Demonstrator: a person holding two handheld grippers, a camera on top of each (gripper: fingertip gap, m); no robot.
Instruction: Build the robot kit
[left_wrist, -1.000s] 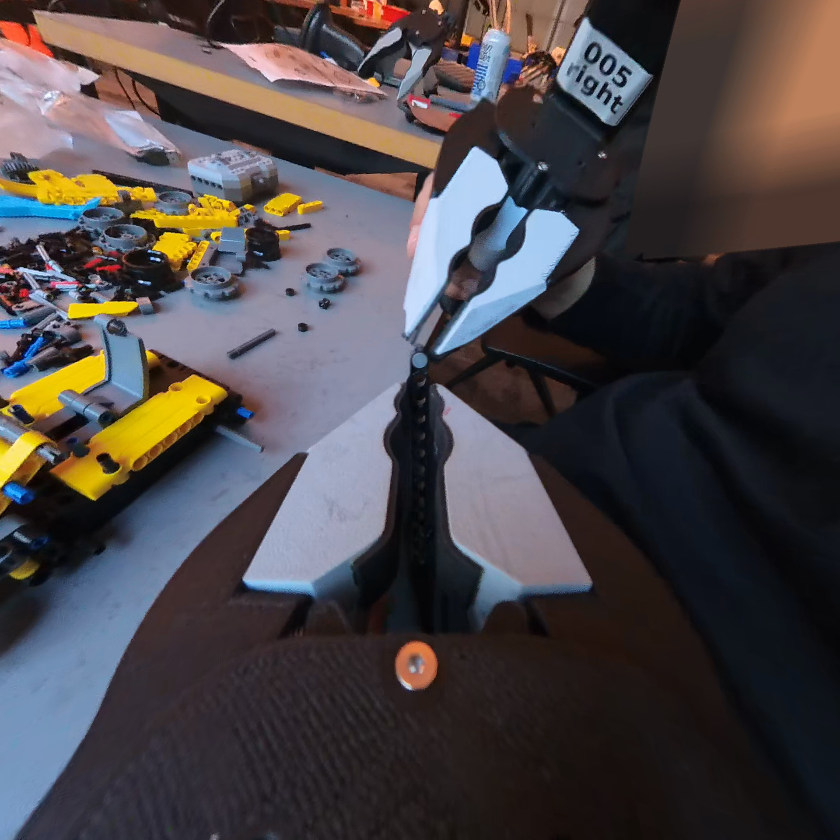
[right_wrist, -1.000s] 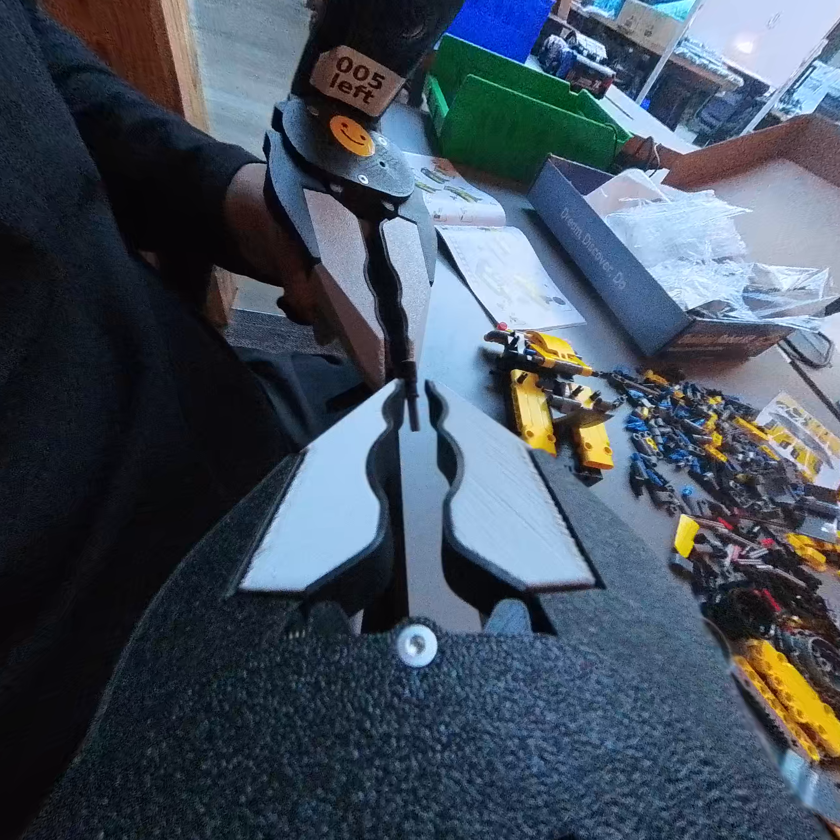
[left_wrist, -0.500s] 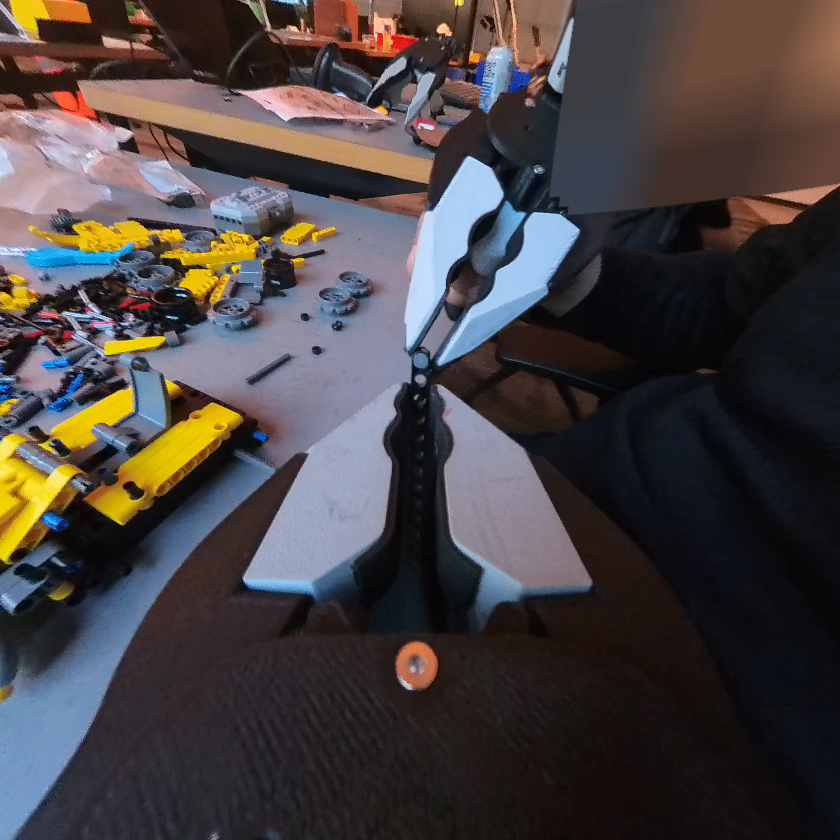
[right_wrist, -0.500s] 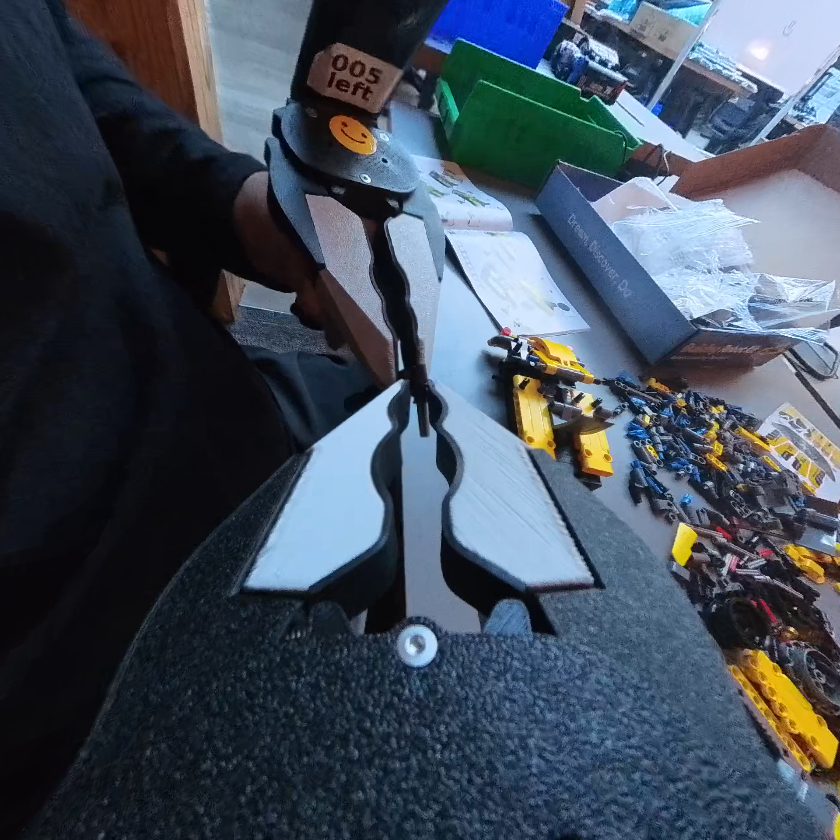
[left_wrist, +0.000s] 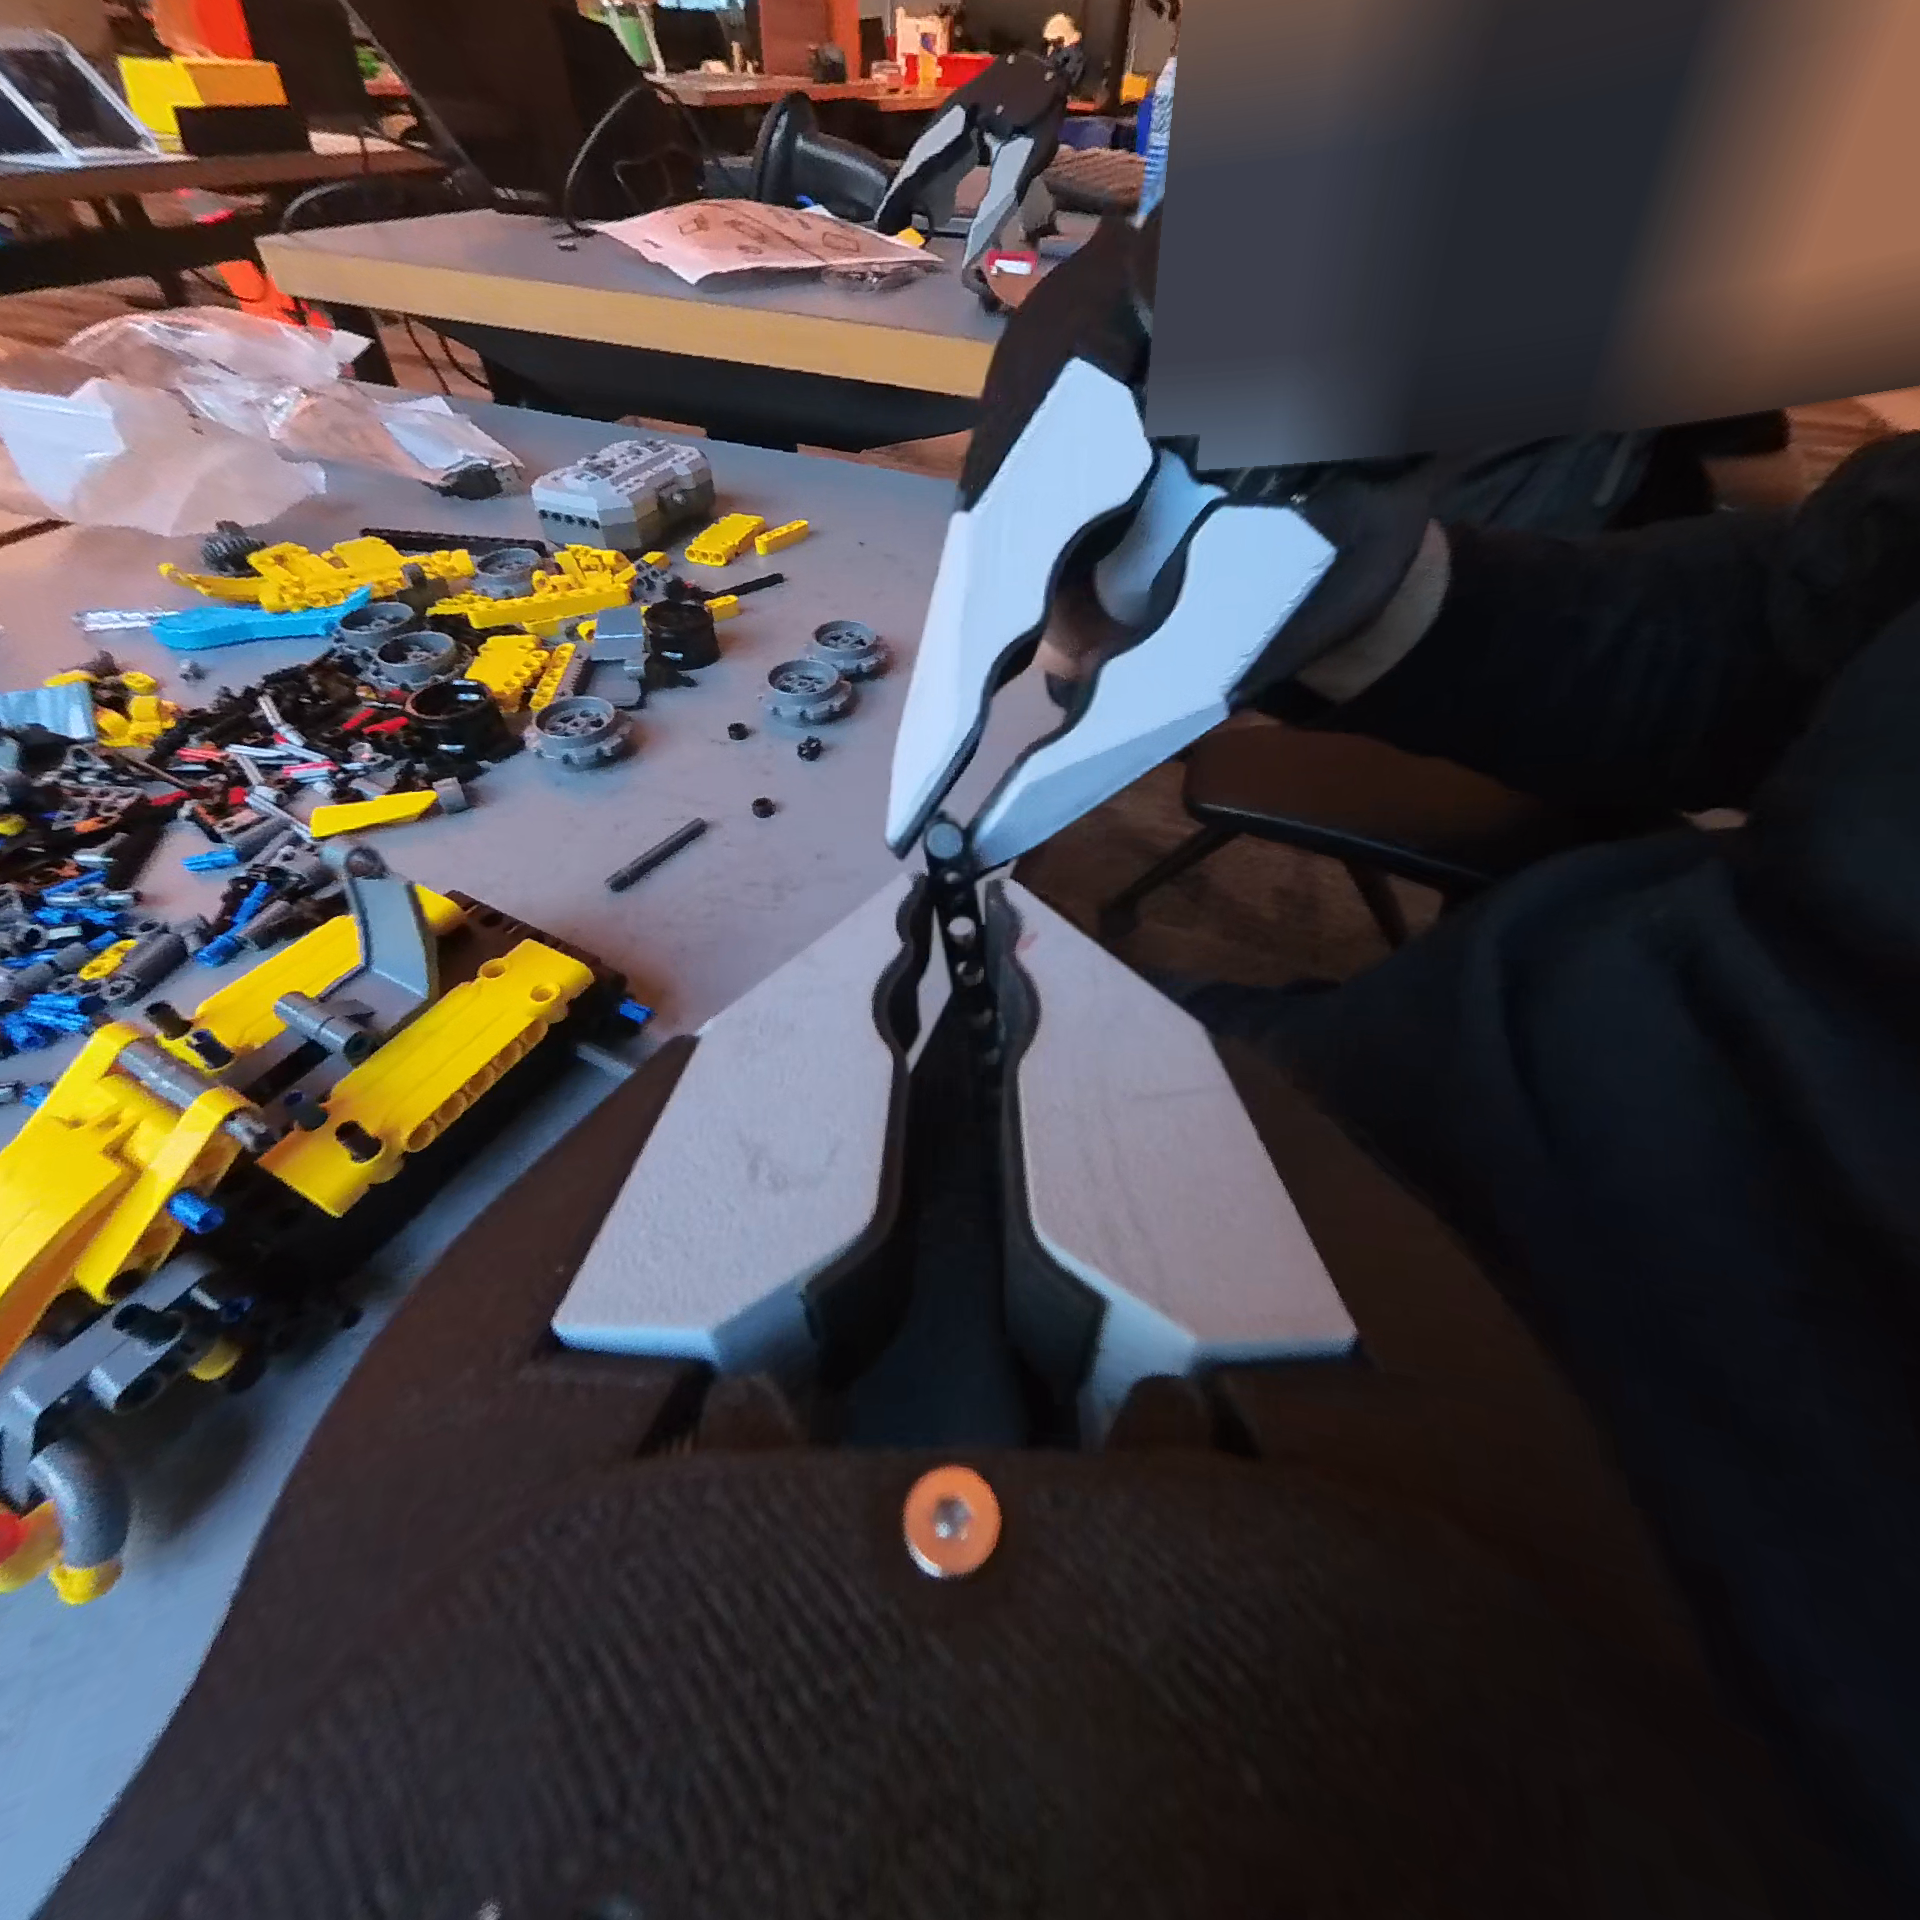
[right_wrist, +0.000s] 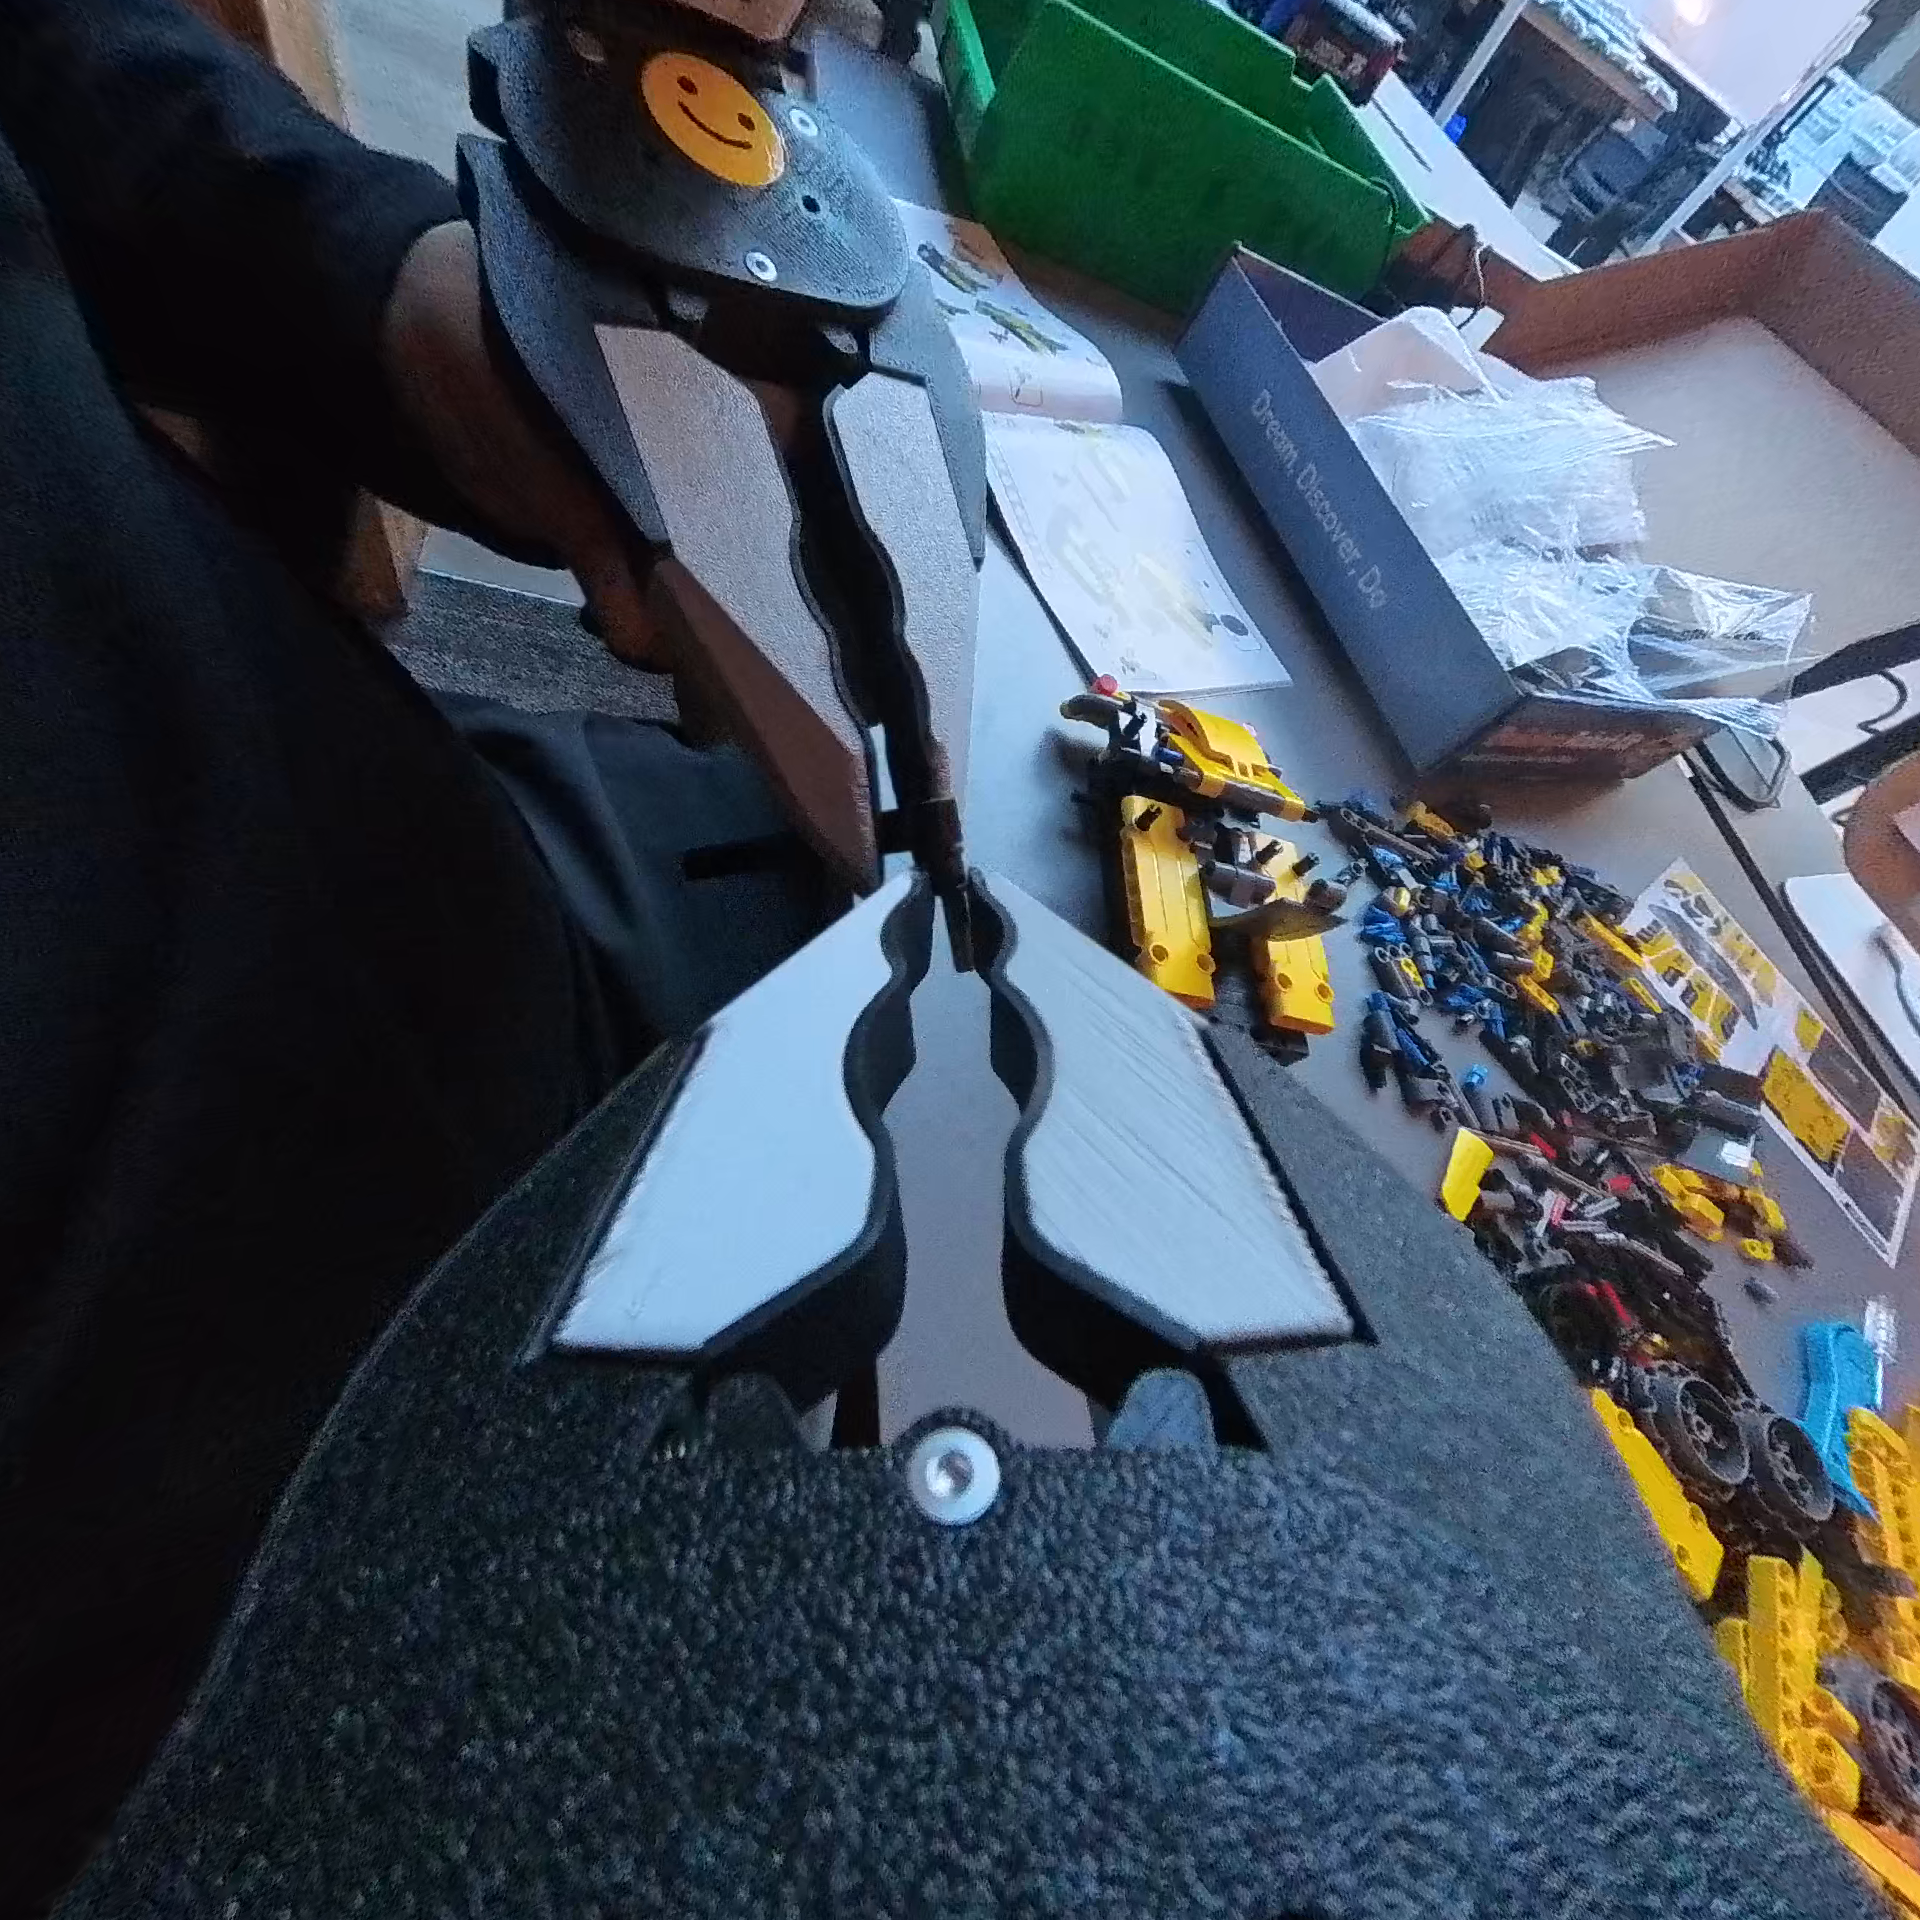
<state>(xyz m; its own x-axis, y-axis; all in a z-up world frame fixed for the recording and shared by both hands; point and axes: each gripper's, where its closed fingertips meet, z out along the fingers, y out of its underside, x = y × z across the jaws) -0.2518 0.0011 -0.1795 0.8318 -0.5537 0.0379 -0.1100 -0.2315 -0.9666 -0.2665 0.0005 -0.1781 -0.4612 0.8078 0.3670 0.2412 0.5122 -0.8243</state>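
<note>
A: Since a second ago both views sit closer in; the right gripper (left_wrist: 940, 847) tips now close around the far end of the long black perforated plastic beam (left_wrist: 964, 961), where earlier they hung just beyond it; table view has tilted up, showing more of the far desk.

B: Left gripper (left_wrist: 951, 904) state?

A: Fingers pinched nearly together on the beam; beam runs up the channel between them, sticking out past the tips; held in the air off the near edge of the grey tabletop (left_wrist: 582, 842).

B: Right one?

A: In its own view the right gripper (right_wrist: 951, 914) has a narrow gap at the tips with the beam's end (right_wrist: 940, 831) in that gap; whether it actually clamps or just brackets it, cannot tell; left gripper (right_wrist: 914, 769) faces it tip to tip.

B: Surroundings?

A: Part-built yellow-and-black brick vehicle chassis (left_wrist: 312, 1060) just left of the left gripper; loose pile of yellow, black, blue bricks (left_wrist: 312, 665) further back; grey wheel hubs (left_wrist: 821, 675) near it; short black axle rod (left_wrist: 657, 854) alone on the table; crumpled clear plastic bags (left_wrist: 208, 426) at far left; open instruction booklet (right_wrist: 1122, 551), dark grey cardboard box (right_wrist: 1351, 561) and green bins (right_wrist: 1164, 156) in right view; person's dark sleeve (left_wrist: 1610, 644) behind right gripper.
</note>
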